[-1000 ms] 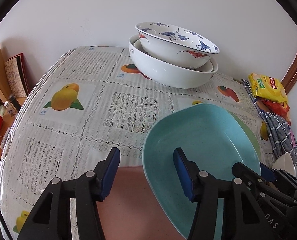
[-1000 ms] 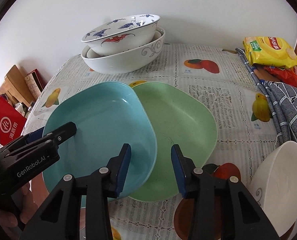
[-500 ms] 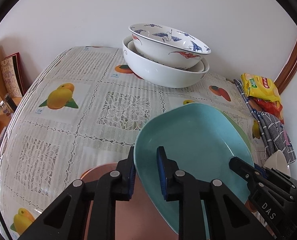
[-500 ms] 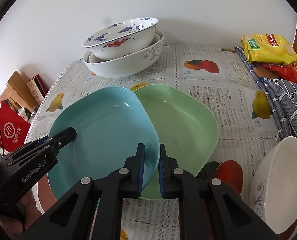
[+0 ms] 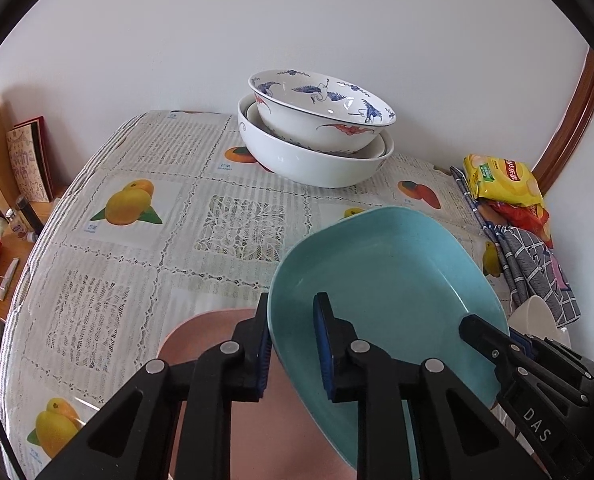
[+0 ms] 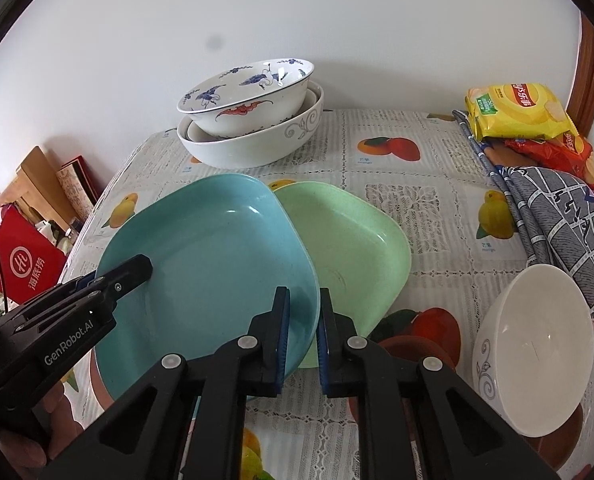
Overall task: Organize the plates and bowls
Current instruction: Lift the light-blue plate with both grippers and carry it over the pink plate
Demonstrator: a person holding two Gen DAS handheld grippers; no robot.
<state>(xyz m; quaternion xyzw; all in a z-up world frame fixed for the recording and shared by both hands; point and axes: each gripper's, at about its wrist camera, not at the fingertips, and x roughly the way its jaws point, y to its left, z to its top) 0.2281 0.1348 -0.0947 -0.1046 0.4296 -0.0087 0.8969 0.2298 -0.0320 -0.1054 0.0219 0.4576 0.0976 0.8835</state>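
Both the left gripper (image 5: 291, 344) and the right gripper (image 6: 301, 338) pinch opposite rims of the blue plate (image 6: 213, 256) (overlapping the green plate (image 6: 353, 240)); uneven lifting could tilt it free.

My left gripper (image 5: 293, 344) and right gripper (image 6: 301, 336) are matte black plastic, each finger an open triangular frame joined by round silver pivot screws. Ribbed blue pads (image 6: 283, 336) line my fingertips. White lettering marks my bodies: "GenRobot.AI" on the left one, "DAS" on the right.
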